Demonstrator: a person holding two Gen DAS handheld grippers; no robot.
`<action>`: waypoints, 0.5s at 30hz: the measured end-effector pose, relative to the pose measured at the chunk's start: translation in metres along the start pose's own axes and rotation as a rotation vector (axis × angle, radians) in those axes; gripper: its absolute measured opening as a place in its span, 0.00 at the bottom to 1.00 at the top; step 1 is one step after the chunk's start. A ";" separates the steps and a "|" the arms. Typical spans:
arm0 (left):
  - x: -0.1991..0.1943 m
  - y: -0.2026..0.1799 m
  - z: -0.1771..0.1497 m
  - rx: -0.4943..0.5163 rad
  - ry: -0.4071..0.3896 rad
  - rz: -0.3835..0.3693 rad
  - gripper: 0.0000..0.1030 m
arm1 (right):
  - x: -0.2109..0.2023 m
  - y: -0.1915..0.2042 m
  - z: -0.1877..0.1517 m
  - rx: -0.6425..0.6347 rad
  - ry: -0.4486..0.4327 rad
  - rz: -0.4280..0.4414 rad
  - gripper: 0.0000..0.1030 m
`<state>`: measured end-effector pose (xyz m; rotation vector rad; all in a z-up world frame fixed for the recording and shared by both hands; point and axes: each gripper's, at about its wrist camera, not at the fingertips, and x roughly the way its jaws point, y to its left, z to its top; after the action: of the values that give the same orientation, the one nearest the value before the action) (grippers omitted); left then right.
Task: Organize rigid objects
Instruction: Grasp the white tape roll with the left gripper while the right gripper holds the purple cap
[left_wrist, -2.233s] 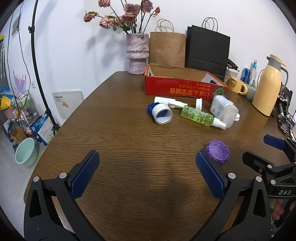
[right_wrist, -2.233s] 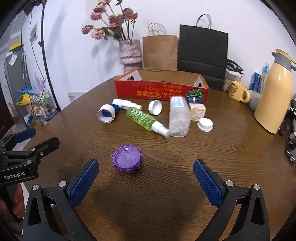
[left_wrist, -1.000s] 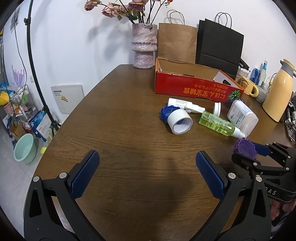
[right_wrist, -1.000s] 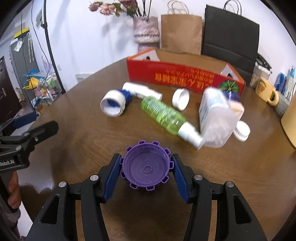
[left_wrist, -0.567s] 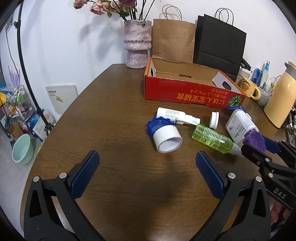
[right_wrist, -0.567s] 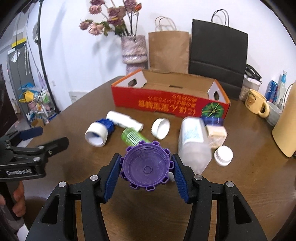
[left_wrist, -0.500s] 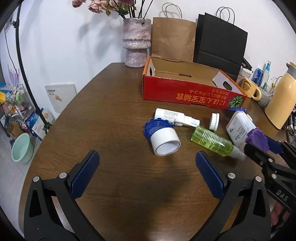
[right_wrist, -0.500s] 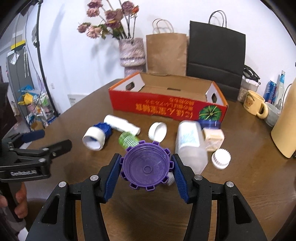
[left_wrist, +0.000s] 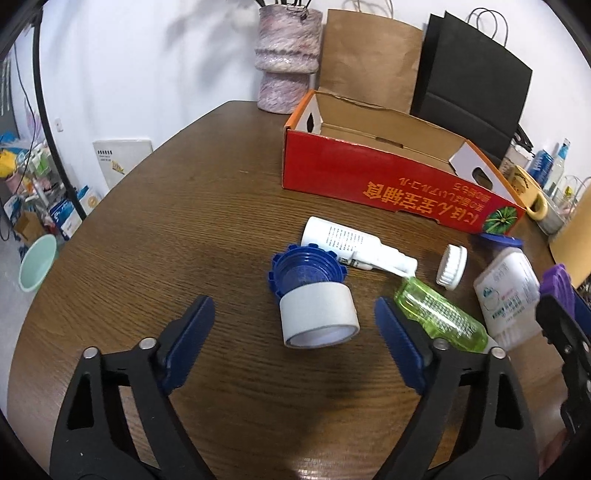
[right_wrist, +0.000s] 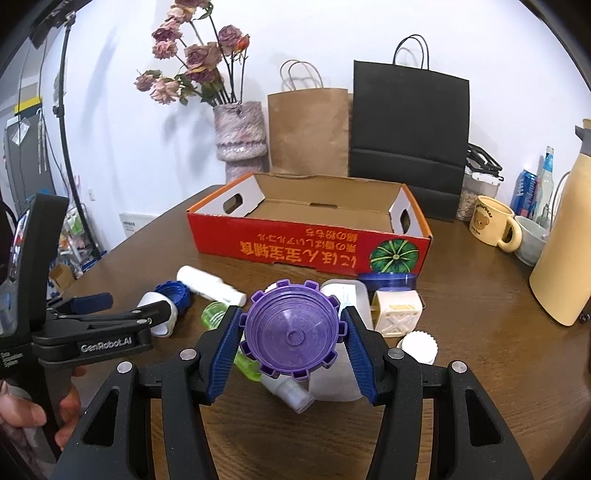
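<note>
While right tool (right_wrist: 291, 341) grips purple cap (right_wrist: 291, 334) above table, left tool (left_wrist: 295, 334) gapes wide w/ nothing held.

The left tongs (left_wrist: 293, 334) were held open above the desk (left_wrist: 177, 229), nothing between the blue pads (left_wrist: 397, 341). Just ahead of them a white tape roll (left_wrist: 317, 314) lay on its side, touching a blue lid (left_wrist: 303, 267) behind it. Beyond that a white spray bottle (left_wrist: 351, 245) lay across, its nozzle toward a green bottle (left_wrist: 439, 319) beside the right pad. Farther right were seen a white cap (left_wrist: 452, 266) on edge and a white jar (left_wrist: 508, 291). At the right edge the right tongs (left_wrist: 563, 317) were seen side-on, clamped on a purple lid (left_wrist: 556, 284). Behind everything a red cardboard box (left_wrist: 388, 181) stood open.
</note>
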<state>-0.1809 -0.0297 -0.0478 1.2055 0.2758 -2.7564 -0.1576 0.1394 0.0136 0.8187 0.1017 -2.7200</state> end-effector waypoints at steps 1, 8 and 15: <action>0.002 0.000 0.000 -0.002 0.002 -0.004 0.77 | 0.000 -0.001 0.000 0.004 -0.005 0.001 0.58; 0.009 0.003 -0.003 -0.011 0.023 -0.032 0.39 | 0.001 -0.005 -0.002 0.014 -0.008 0.009 0.58; 0.000 0.004 -0.007 -0.009 -0.007 -0.059 0.39 | 0.001 -0.006 -0.006 0.011 -0.005 0.011 0.58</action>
<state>-0.1755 -0.0321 -0.0531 1.2043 0.3279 -2.8050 -0.1569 0.1461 0.0077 0.8133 0.0806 -2.7149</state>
